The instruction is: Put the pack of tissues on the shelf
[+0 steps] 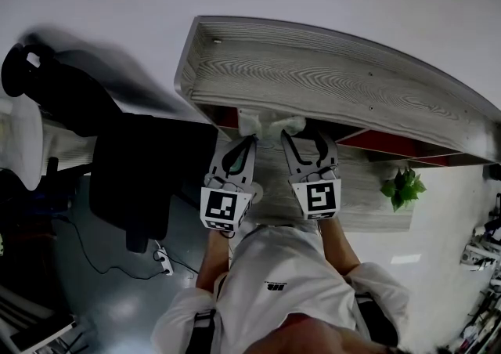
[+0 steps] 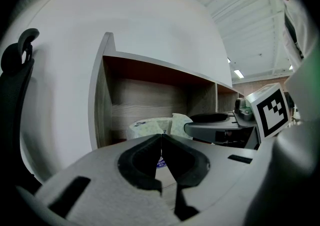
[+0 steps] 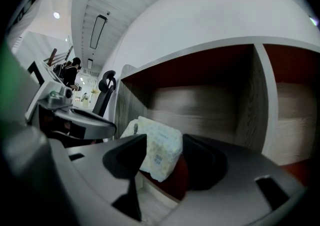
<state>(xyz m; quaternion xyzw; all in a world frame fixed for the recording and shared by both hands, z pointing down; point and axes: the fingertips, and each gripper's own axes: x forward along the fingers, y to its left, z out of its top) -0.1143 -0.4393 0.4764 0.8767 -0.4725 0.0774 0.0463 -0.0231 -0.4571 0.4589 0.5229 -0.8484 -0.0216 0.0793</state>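
**A:** Which step is this?

**B:** I'd judge it the end of the placing. The pack of tissues (image 3: pixel 159 147) lies at the mouth of the shelf (image 1: pixel 313 70), in its leftmost compartment, just inside the left wall. The right gripper (image 3: pixel 165 142) has its jaws spread to either side of the pack. The shelf's red lining shows between the pack and the right-hand jaw, so the pack looks let go rather than pinched.

**A:** And the other one?

**B:** The left gripper (image 2: pixel 161 137) is clenched, its tips meeting with nothing between them. It hangs in front of the same compartment, beside the right gripper, with the pack beyond its tips.

**A:** What does the next move call for?

**B:** If the pack is seated, my guess is a straight pull back out of the shelf with the jaws kept wide, so neither pad drags the soft wrapper off the front edge. If it sits too near that edge, a nudge deeper into the shelf comes first.

**A:** Counts?

**B:**
- One pack of tissues.
- Two grippers.
- One shelf, with two compartments showing in the right gripper view, split by an upright divider.
- One small green plant (image 1: pixel 402 188) on the board below the shelf, towards its right end.
- One black office chair (image 1: pixel 125 164) to the left of the shelf.
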